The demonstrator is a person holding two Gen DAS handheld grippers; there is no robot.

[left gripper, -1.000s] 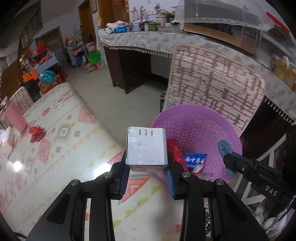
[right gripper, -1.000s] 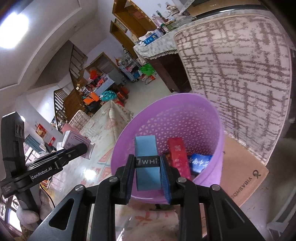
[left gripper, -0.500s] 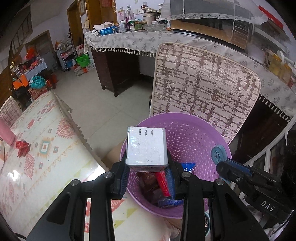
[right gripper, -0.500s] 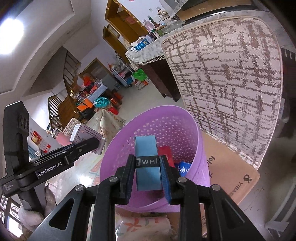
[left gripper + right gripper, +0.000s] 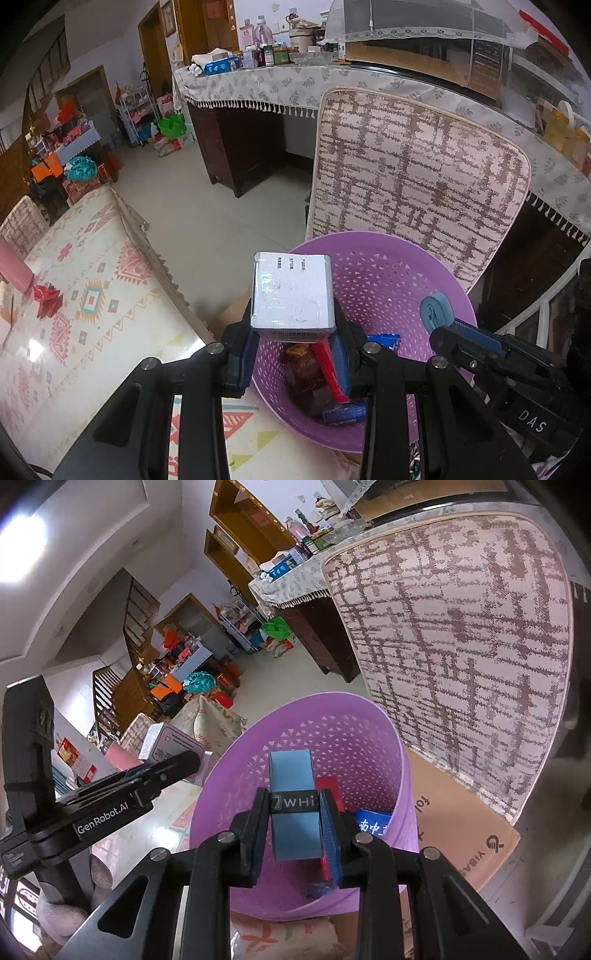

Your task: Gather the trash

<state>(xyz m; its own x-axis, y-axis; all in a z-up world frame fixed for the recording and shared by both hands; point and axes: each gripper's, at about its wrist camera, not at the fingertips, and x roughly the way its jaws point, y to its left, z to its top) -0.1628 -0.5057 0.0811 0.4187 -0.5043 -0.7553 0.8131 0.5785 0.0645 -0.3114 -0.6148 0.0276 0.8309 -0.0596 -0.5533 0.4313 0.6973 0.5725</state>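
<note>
My left gripper [image 5: 293, 360] is shut on a silver-white carton [image 5: 291, 291], held above the near rim of a purple perforated waste basket [image 5: 391, 280]. Red, brown and blue wrappers [image 5: 317, 380] lie at the basket's bottom. My right gripper [image 5: 295, 834] is shut on a light blue box with a black band [image 5: 293, 805], held over the same basket [image 5: 332, 731]. In the right wrist view the left gripper [image 5: 110, 805] with its carton [image 5: 173, 746] shows at the left. The right gripper's tip with the blue box [image 5: 437, 310] shows at the right of the left wrist view.
A patterned cushion [image 5: 417, 177] leans behind the basket against a cloth-covered counter [image 5: 295, 85]. A table with a patterned cloth [image 5: 85, 306] lies to the left, with a red wrapper [image 5: 46, 299] on it. Flat cardboard [image 5: 465, 819] lies under the basket.
My left gripper moved right with the carton, from over the tablecloth to above the basket's rim. The right gripper with its blue box stayed roughly in place.
</note>
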